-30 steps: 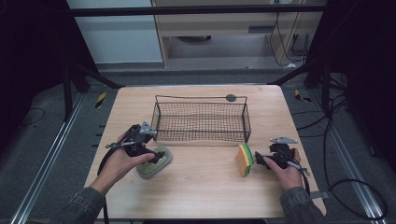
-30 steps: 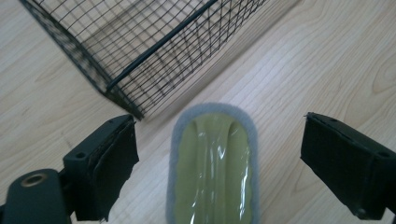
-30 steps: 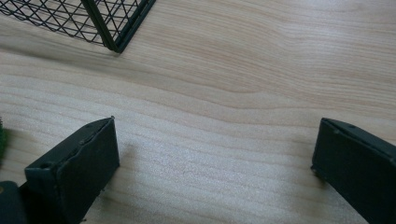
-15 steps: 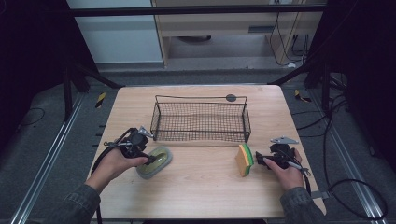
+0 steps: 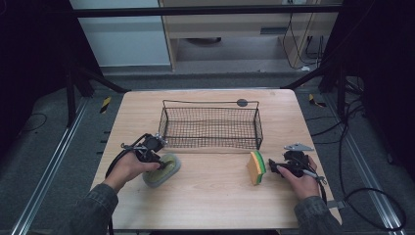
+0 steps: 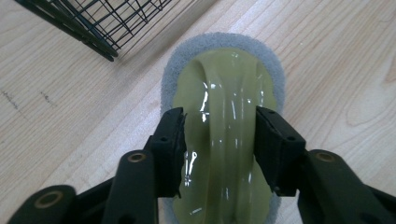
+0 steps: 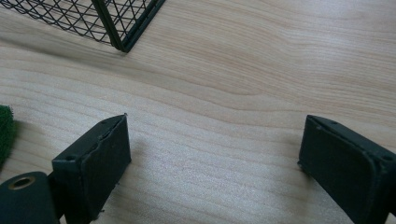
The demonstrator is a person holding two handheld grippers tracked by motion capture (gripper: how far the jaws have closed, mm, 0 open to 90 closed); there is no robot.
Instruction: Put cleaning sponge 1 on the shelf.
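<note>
While the left hand-held gripper (image 6: 219, 140) pinches it, the scrubber (image 6: 224, 84) shows a glossy olive handle (grey pad beneath).

right hand-held gripper (image 7: 212, 161) low over the bench (image 7: 243, 79), its two black jaws spread wide with just bare wood grain between them, black wire basket (image 7: 100, 18) corner up past the left jaw, bit of green sponge (image 7: 5, 133) left of that same jaw

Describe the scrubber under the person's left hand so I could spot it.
Start at the black wire basket mid-table. Just off its near-left corner lies an oval grey scrub pad with a glossy olive-green handle. The yellow-and-green sponge opposite is rectangular and stands on edge.
</note>
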